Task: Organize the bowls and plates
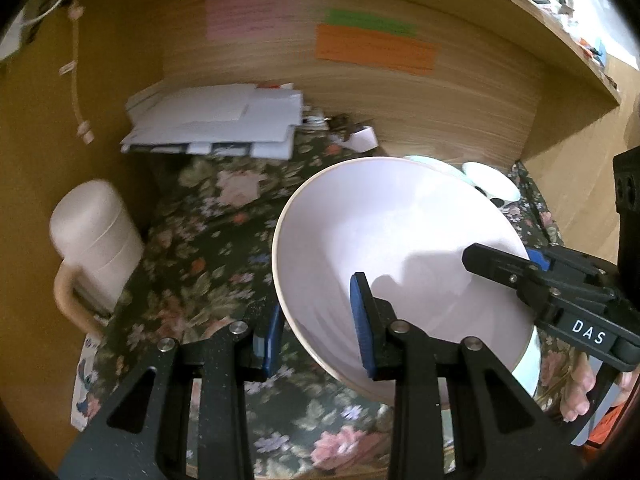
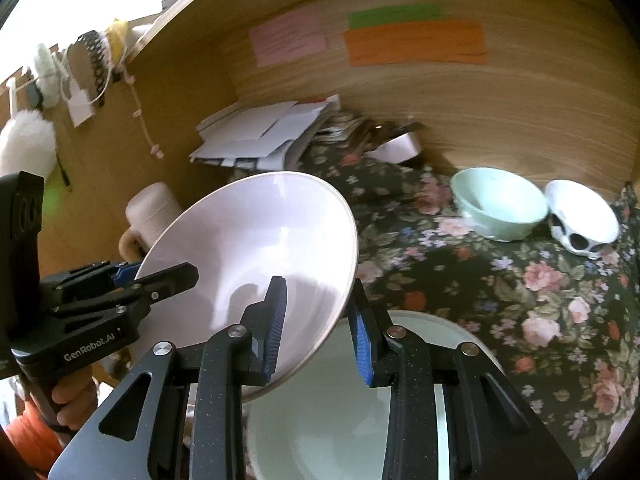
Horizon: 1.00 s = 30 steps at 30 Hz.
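Both sets of jaws clamp the rim of one empty pink bowl (image 2: 256,256), left gripper (image 1: 316,336) and right gripper (image 2: 318,328) on opposite sides, tilting it above a pale plate (image 2: 320,420). Beyond the bowl, on the floral bench (image 2: 520,300), sit an empty mint bowl (image 2: 500,204) and a white bowl (image 2: 580,220).

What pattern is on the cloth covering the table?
A dark cloth with pink roses and small flowers, clearest in the right wrist view.

Writing on the pink, green and orange wall notes (image 2: 416,42) smeared unreadable; pale plate (image 2: 332,412) mostly behind the hand-held gripper.
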### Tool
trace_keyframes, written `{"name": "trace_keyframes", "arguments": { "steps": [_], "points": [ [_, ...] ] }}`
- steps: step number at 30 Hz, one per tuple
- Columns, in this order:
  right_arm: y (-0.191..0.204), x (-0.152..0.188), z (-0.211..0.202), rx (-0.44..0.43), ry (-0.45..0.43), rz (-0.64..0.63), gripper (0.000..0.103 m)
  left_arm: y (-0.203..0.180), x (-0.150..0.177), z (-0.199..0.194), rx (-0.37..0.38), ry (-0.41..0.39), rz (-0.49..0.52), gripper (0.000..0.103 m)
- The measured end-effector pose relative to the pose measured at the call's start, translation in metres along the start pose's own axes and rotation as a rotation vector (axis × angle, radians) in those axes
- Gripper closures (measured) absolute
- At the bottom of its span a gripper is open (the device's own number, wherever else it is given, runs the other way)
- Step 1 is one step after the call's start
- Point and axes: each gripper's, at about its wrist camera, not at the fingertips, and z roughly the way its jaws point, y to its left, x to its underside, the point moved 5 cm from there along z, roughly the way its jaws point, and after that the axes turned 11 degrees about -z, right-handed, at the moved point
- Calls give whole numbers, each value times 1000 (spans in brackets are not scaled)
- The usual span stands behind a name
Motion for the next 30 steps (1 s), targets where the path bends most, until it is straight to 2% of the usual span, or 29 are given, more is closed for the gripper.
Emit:
{"name": "trace_keyframes", "arguments": {
  "steps": [13, 30],
  "points": [
    [42, 8, 41, -52, 104, -60, 75, 54, 30, -6, -50, 32, -75, 71],
    [50, 27, 88, -68, 256, -84, 75, 94, 57, 22, -49, 122, -140, 71]
  ]
}}
